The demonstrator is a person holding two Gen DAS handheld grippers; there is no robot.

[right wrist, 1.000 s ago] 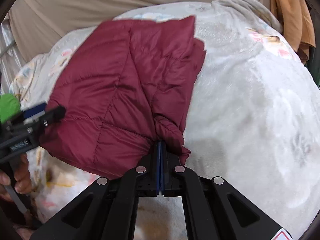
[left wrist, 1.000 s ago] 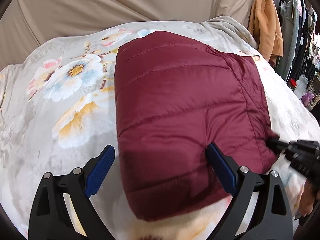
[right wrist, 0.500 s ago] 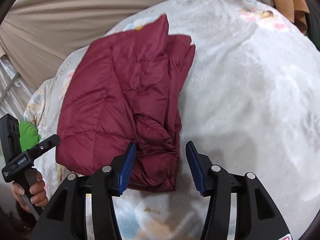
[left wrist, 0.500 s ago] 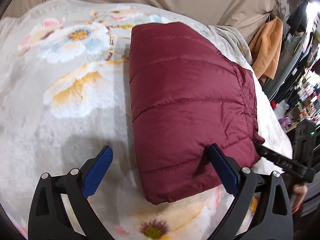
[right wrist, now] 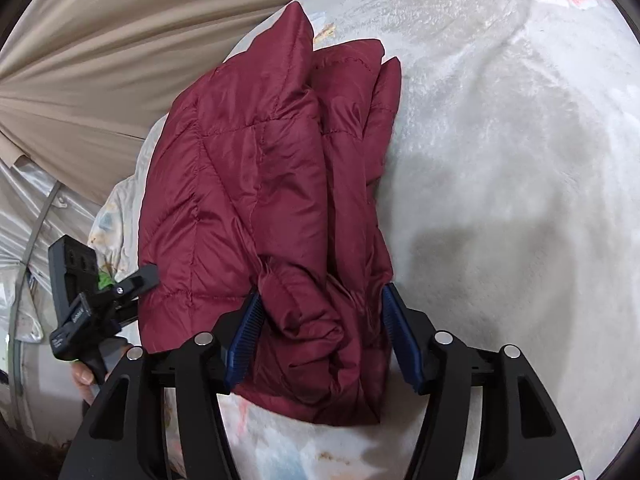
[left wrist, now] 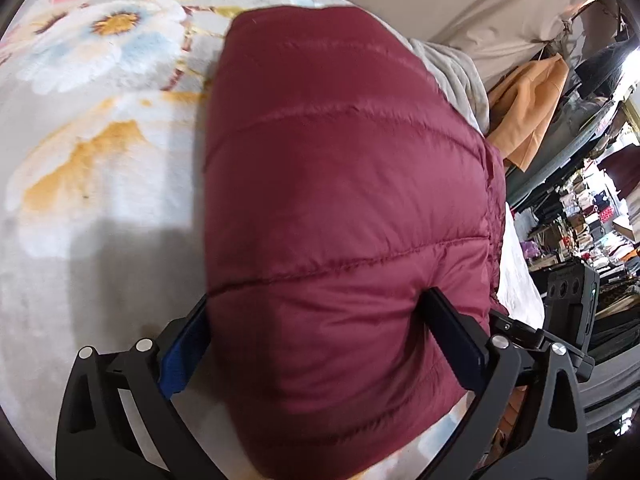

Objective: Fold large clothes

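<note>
A maroon quilted puffer jacket [left wrist: 340, 160] lies folded on a floral fleece blanket [left wrist: 100, 160]. My left gripper [left wrist: 316, 300] is open and straddles the jacket's near end: its left finger sits at the jacket's side edge and its right finger rests on top of the fabric. In the right wrist view the jacket [right wrist: 240, 180] shows its layered, bunched edge. My right gripper [right wrist: 322, 292] has its jaws opening, with that bunched edge lying loose between them. The left gripper [right wrist: 104, 296] shows at the jacket's far side, held by a hand [right wrist: 82, 376].
The blanket [right wrist: 500, 160] spreads wide to the right of the jacket. A beige curtain [right wrist: 80, 60] hangs behind. An orange garment [left wrist: 528, 112] hangs past the blanket's far edge, beside cluttered shelves [left wrist: 592, 208].
My right gripper went from shut on the jacket's bunched edge to open, letting it drop. Both grippers tilted and came down closer over the jacket's near end.
</note>
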